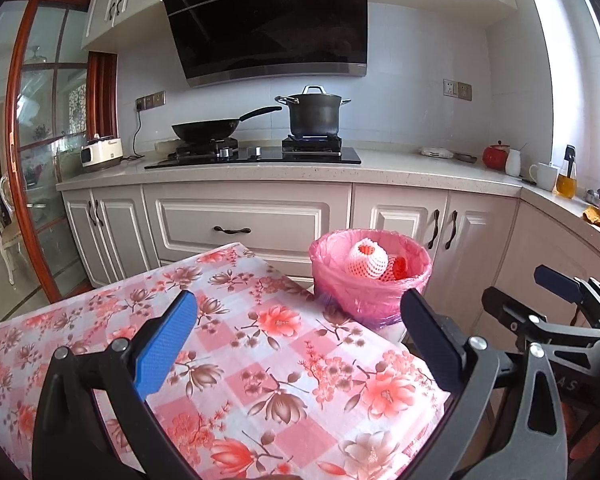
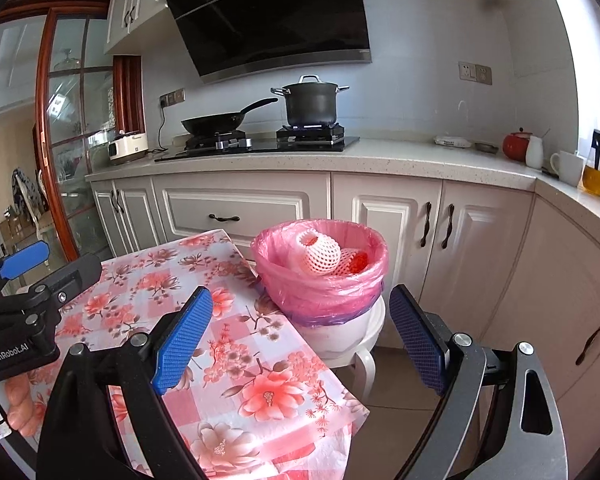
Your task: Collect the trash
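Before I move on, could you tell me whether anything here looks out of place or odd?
One thing stands out: the lidded pot sits over a lit blue flame, and nobody shows near the stove in these views. Otherwise things look orderly: the foam fruit nets lie inside the pink-lined bin, and both grippers are open and empty.

Home kitchen — stove (image 1: 256, 153), cabinets (image 2: 244, 210)

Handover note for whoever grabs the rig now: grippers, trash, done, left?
Left gripper: open, empty, above the floral tablecloth table.
Right gripper: open, empty, over the table's right edge.
Pink-bag-lined bin sits on a white stool beside the table; two white foam fruit nets are inside.
Done: both nets binned.
Left: no trash visible on the table in either view; check out of frame.
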Available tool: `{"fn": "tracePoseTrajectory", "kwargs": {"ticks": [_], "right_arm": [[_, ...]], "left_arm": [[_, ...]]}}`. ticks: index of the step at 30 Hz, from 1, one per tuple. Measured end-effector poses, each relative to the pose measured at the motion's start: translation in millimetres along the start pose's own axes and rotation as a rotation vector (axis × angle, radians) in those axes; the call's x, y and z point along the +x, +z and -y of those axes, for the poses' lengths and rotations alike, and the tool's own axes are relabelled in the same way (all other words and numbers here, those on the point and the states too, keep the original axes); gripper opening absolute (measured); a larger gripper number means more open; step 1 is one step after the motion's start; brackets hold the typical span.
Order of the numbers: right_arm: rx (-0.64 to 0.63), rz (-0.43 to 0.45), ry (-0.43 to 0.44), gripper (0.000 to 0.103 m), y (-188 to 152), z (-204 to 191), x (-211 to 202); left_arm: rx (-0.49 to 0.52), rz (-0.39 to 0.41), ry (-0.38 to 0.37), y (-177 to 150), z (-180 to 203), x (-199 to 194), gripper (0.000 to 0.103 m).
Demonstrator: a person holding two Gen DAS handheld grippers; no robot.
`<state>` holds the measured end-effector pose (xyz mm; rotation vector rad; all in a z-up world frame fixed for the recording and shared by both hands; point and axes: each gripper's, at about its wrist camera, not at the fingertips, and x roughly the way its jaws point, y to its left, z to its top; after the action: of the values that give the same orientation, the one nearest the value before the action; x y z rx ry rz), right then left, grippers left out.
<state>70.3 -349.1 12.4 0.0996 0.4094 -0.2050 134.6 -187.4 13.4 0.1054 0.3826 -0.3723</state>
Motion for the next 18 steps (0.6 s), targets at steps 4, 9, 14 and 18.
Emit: {"fn": "tracePoseTrajectory", "kwargs": {"ticks": [4, 9, 14, 18], "right_arm": [[-0.005, -0.005, -0.005, 0.085, -3, -2, 1], [-0.021, -0.025, 0.003, 0.085, -11, -7, 4], [-0.028, -0.024, 0.012, 0.085, -11, -11, 5], [-0.030, -0.020, 0.007, 0.085, -9, -10, 4]], "left_arm": [[-0.008, -0.010, -0.010, -3, 0, 0, 0.098], [-0.008, -0.022, -0.007, -10, 0, 1, 0.098], [-0.018, -0.038, 0.003, -14, -4, 2, 0.098], [-0.024, -0.028, -0.001, -10, -4, 0, 0.098]]}}
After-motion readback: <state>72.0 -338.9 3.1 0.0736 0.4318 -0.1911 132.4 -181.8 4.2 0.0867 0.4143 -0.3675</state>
